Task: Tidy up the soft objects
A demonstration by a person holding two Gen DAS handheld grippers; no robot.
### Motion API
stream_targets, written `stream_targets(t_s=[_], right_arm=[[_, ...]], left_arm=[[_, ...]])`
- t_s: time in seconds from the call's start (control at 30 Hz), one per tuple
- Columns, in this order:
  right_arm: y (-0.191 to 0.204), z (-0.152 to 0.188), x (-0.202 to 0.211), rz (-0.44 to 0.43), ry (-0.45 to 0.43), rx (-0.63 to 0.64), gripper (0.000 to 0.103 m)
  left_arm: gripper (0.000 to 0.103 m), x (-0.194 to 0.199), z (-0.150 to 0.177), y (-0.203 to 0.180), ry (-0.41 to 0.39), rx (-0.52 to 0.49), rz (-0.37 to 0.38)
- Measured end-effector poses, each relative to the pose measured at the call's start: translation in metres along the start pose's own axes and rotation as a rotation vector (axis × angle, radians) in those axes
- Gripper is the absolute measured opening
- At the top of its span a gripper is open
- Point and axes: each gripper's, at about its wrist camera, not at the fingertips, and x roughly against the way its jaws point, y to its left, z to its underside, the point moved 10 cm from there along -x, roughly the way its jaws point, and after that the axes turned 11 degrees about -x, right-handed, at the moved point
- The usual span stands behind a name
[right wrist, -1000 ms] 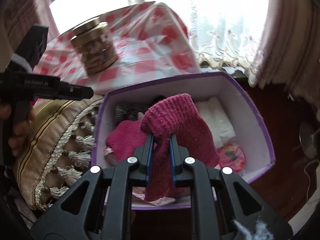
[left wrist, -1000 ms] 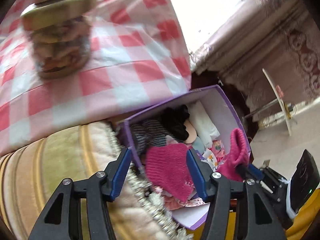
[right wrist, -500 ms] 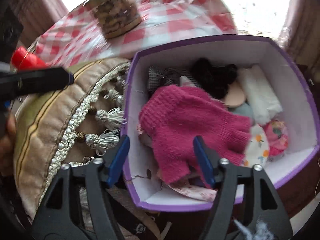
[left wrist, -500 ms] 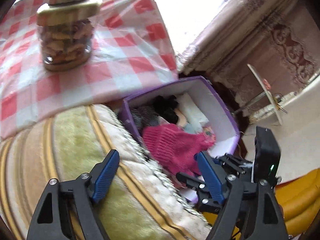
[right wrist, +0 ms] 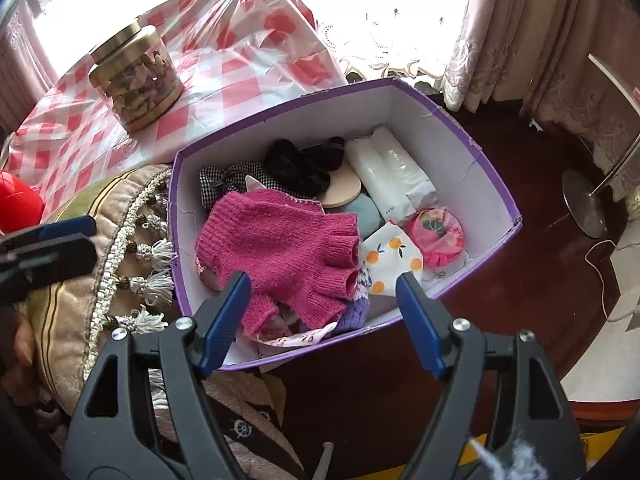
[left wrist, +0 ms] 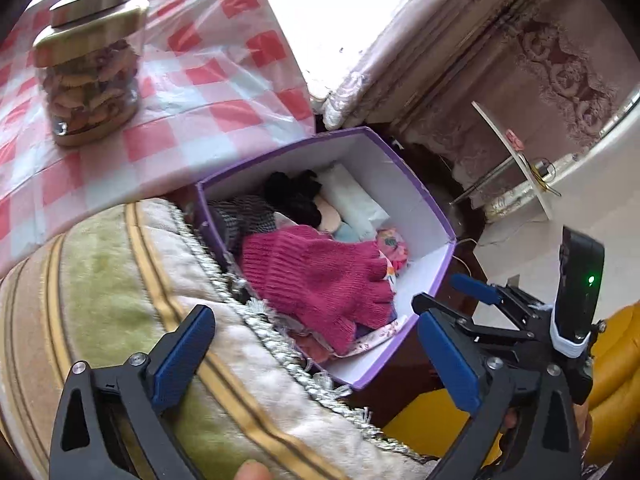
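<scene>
The right gripper (right wrist: 320, 312) stands spread with nothing between its blue pads (right wrist: 224, 316); its jaws have just been opening. It hangs over the near rim of the purple box (right wrist: 460, 128), and the pink knitted glove (right wrist: 288, 248) lies loose in the box, in its near left part, touching neither pad. The left gripper (left wrist: 316, 354) has also just been opening and is spread wide and empty, over the fringed cushion (left wrist: 100, 288) just left of the box. In the left wrist view the glove (left wrist: 316, 272) rests against the box's cushion-side wall.

The box (left wrist: 400, 176) is hemmed in: the cushion presses on its left wall and the checked tablecloth (right wrist: 248, 60) lies behind its far left rim, with a jar (right wrist: 136, 80) on it. To the right of the box is open dark floor (right wrist: 520, 184).

Under the glove other soft pieces are mostly covered and hard to name. Beyond it lie a black fuzzy item (right wrist: 300, 164), a white packet (right wrist: 392, 176) and an orange-print cloth (right wrist: 392, 256).

Only the left wrist view shows the right gripper from outside, with a black device (left wrist: 580, 280) and green light; only the right wrist view shows the box's whole floor
</scene>
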Motion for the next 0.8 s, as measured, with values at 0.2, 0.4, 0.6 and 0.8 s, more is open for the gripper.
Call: stream_targets(t_s=[0.2,0.4,0.6,0.8], right_arm=[[0.0042,-0.0064,0.002,0.032,-0.03,0.016,0.078],[0.0071,-0.0086,0.0026,0.044,-0.039,0.021,0.078],[0.0067,-0.0081,0.0014,0.044,-0.037,0.019,0.078],[0.0064,-0.0069,0.0001,0.043,-0.035,0.02,0.078]], left_arm=[[0.102,-0.0019,0.0007,0.0012,0.003,0.029,0.032],[0.102,-0.0071,0.0017,0.0016,0.013,0.012,0.032],[0.102,-0.008,0.0013,0.0009,0.011,0.008,0.03],[0.102,-0.0082,0.0012,0.0009,0.012,0.007,0.028]])
